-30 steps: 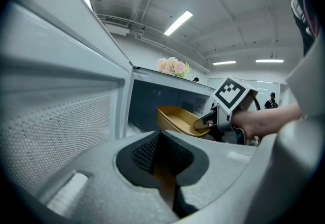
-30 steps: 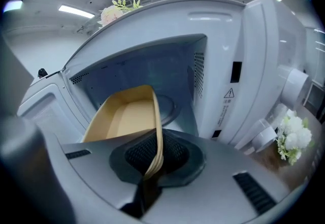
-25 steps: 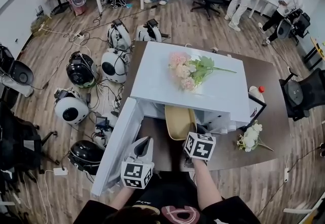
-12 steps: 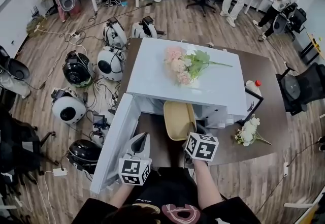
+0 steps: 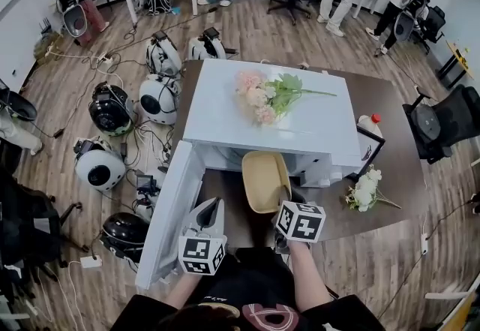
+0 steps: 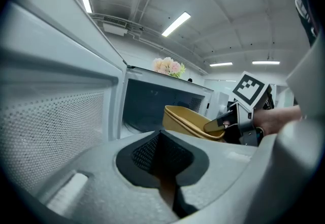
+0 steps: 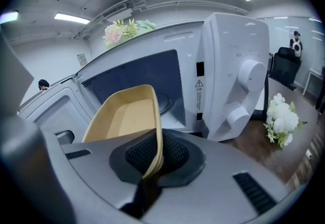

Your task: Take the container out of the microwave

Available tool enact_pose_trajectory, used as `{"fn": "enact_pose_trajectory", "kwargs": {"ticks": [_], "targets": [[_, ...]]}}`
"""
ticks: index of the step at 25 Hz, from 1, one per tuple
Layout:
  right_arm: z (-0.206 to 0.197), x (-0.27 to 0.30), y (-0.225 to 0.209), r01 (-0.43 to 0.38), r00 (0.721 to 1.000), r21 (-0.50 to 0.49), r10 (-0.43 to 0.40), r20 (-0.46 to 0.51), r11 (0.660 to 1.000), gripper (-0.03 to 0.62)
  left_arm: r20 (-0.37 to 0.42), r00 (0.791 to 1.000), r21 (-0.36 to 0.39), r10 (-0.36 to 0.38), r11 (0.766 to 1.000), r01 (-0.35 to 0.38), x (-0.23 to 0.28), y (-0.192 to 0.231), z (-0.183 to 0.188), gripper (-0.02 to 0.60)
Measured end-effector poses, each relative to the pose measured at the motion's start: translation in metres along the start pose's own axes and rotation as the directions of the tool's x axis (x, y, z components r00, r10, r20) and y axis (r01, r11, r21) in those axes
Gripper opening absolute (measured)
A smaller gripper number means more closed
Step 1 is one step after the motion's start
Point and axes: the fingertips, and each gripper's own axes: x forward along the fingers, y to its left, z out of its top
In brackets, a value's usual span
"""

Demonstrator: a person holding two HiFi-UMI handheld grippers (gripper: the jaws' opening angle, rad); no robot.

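Observation:
A tan, shallow container sticks halfway out of the white microwave, tilted up at its near end. My right gripper is shut on the container's near right rim; in the right gripper view the rim is pinched between the pads of the right gripper. The microwave door stands swung open to the left. My left gripper hangs shut and empty beside the door's inner face, apart from the container. From the left gripper view, the right gripper shows at the container's edge.
Pink flowers lie on top of the microwave. White flowers, a red-capped bottle and a black frame sit on the brown table to the right. Round white and black devices and cables litter the floor at left.
The right gripper has drawn the container a little further out of the microwave, toward me. The left gripper has stayed by the door.

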Motion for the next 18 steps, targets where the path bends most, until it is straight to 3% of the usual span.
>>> {"fn": "enact_pose_trajectory", "kwargs": {"ticks": [18], "targets": [[-0.022, -0.027, -0.010, 0.017, 1.000, 0.017, -0.017, -0.006, 1.000, 0.025, -0.004, 0.999, 0.013, -0.046, 0.999, 0.046, -0.002, -0.014, -0.003, 0.009]]}}
